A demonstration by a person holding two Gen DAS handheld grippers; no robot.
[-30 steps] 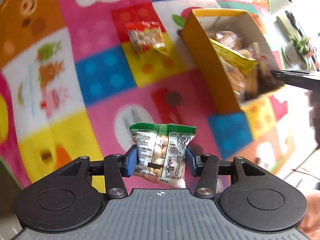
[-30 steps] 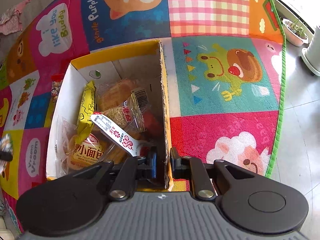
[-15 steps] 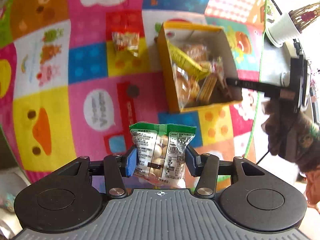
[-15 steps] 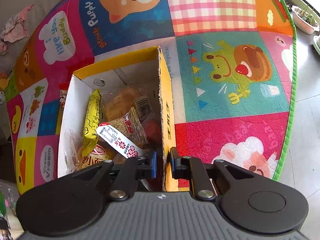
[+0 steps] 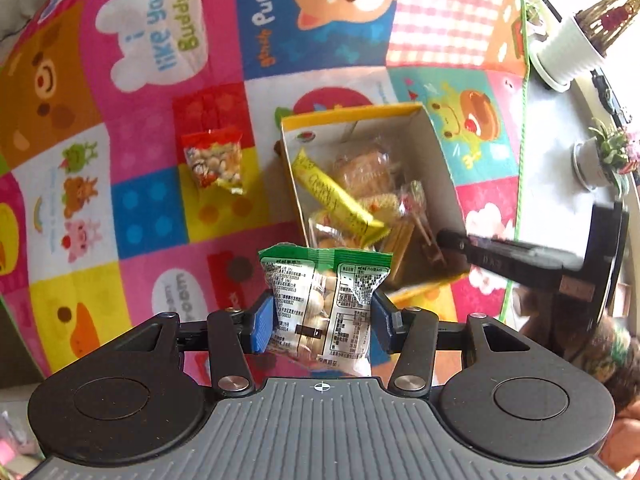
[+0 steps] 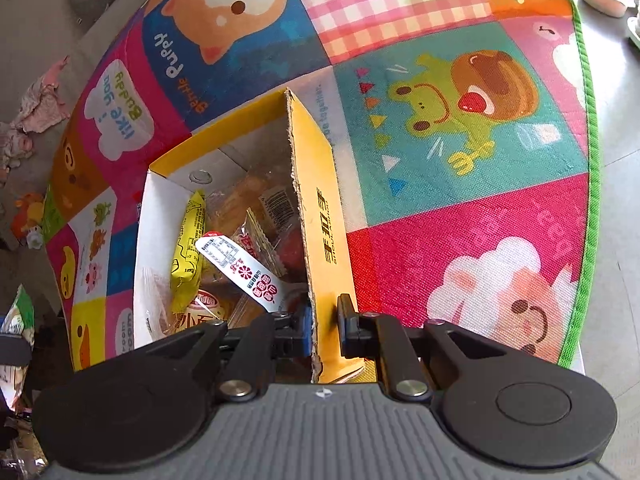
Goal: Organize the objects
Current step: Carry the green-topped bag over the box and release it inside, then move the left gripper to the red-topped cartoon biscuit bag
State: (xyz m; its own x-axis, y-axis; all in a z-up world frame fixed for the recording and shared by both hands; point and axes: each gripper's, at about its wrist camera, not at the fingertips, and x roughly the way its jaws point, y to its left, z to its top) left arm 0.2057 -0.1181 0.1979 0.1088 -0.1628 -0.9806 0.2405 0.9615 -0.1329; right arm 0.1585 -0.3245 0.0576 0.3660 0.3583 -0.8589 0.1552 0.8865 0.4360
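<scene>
My left gripper (image 5: 322, 320) is shut on a green-topped clear snack packet (image 5: 325, 304) and holds it in the air above the play mat, near the front left of the box. A yellow cardboard box (image 5: 436, 160) with white inner walls stands on the mat and holds several wrapped snacks. My right gripper (image 6: 325, 322) is shut on the box's right wall (image 6: 320, 216), one finger inside and one outside. It also shows in the left wrist view (image 5: 452, 238). A red snack packet (image 5: 213, 160) lies on the mat left of the box.
The colourful cartoon play mat (image 6: 460, 100) covers the floor. Its green edge (image 6: 588, 120) borders grey floor at the right. White plant pots (image 5: 568, 56) stand beyond the mat. Clothes and toys (image 6: 36, 104) lie off the mat at the left.
My left gripper has risen and pulled back with the green packet, so the box and red packet look smaller and farther. My right gripper stays clamped on the box wall.
</scene>
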